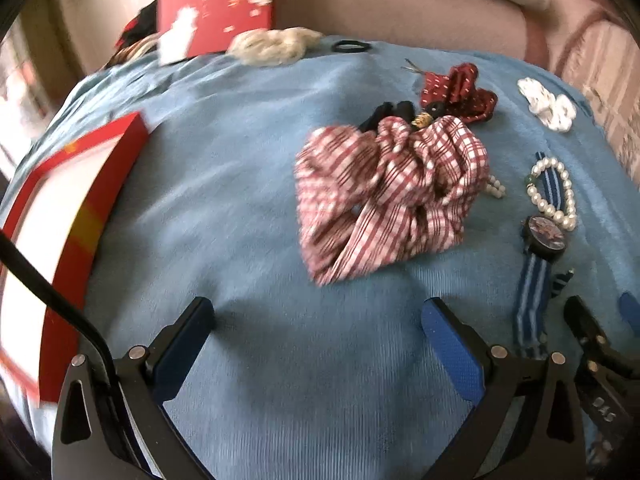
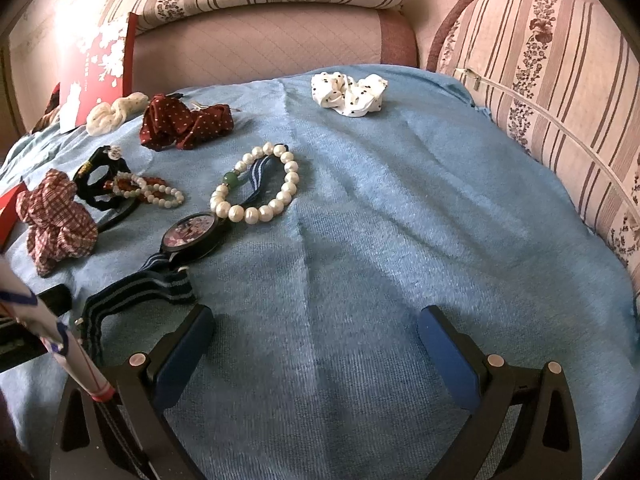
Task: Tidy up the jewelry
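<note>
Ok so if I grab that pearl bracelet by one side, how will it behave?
The pearl bracelet will probably sag, since it is loose beads on a string. The round, glossy pearls may slip between flat pads. It lies across the watch strap, so lifting it might drag the watch along.

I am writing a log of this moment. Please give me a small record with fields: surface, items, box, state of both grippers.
surface: blue towel
items: pearl bracelet lying across the striped watch strap; plaid scrunchie; red dotted scrunchie; white dotted scrunchie
box: red box, left edge of towel
left gripper: open, empty
right gripper: open, empty
</note>
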A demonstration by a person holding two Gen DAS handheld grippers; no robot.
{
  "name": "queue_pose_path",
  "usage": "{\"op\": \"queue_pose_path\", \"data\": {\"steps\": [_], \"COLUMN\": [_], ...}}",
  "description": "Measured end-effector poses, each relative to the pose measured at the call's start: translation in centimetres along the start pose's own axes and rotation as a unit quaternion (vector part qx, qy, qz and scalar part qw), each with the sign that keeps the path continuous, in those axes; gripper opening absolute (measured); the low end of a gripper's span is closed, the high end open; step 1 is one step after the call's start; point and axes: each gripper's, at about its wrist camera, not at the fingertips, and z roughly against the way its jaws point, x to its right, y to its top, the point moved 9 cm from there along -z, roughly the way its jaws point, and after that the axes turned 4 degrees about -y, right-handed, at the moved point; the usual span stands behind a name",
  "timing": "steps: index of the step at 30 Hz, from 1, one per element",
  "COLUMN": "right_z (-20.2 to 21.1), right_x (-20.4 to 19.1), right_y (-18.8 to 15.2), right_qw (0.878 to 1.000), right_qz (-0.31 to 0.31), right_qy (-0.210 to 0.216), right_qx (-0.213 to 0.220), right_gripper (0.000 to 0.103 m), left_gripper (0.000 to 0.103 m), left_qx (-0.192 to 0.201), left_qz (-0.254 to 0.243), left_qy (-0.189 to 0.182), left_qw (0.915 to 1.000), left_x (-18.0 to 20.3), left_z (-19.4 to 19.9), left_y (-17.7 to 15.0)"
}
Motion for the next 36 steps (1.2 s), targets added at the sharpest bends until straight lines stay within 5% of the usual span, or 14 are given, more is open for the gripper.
{"op": "queue_pose_path", "data": {"steps": [13, 19, 28, 36], "right_z": [0.4, 0.3, 0.6, 4.4], "right_x": [-0.5, -0.6, -0.5, 1.0], "right_y": [-1.1, -1.5, -1.1, -1.3], "right_qw": [0.996, 0.994, 0.999, 1.000], "right_qz": [0.044, 0.054, 0.014, -0.001], "right_qy": [0.051, 0.049, 0.014, -0.012], "right_qx": [-0.050, -0.087, -0.049, -0.003], "right_gripper": [0.103, 0.103, 0.103, 0.090], "left_gripper": [0.103, 0.103, 0.103, 0.103], "left_qx": [0.005, 0.002, 0.080, 0.039], "left_qz": [0.073, 0.014, -0.017, -0.055], "left_qy": [0.024, 0.043, 0.002, 0.026], "left_qw": [0.9970, 0.9990, 0.9967, 0.9974], "left_x": [-6.2, -6.9, -7.6, -12.9], "left_z": [8.9, 10.5, 12.1, 10.9], "left_y": [-6.6, -11.0, -5.5, -0.4]}}
